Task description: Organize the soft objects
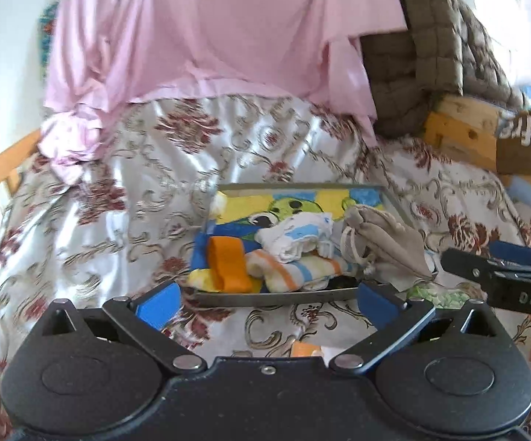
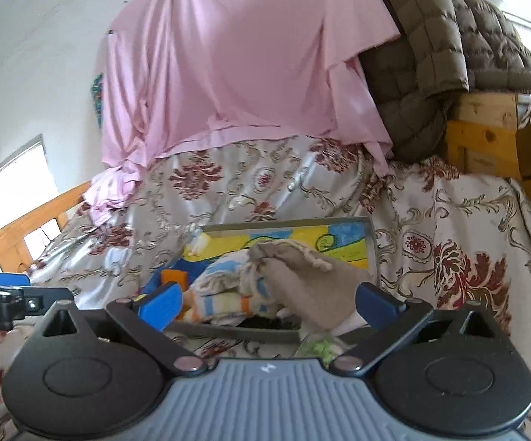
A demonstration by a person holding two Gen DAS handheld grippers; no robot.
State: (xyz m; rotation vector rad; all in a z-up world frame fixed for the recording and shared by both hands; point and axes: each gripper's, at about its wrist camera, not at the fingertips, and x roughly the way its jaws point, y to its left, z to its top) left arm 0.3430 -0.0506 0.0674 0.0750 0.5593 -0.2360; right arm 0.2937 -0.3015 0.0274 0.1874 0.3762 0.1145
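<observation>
A grey-rimmed tray with a bright yellow, blue and green picture lies on the floral bedspread; it also shows in the right wrist view. In it lie an orange band, a striped towel, a white and blue cloth and a beige drawstring pouch. The pouch hangs over the tray's near right edge. My left gripper is open and empty just in front of the tray. My right gripper is open at the tray's near edge, the pouch between its fingers, not clamped.
A pink sheet hangs behind the bed. A brown quilted jacket lies over a wooden frame at the right. A wooden rail runs along the left. A green patterned cloth lies right of the tray.
</observation>
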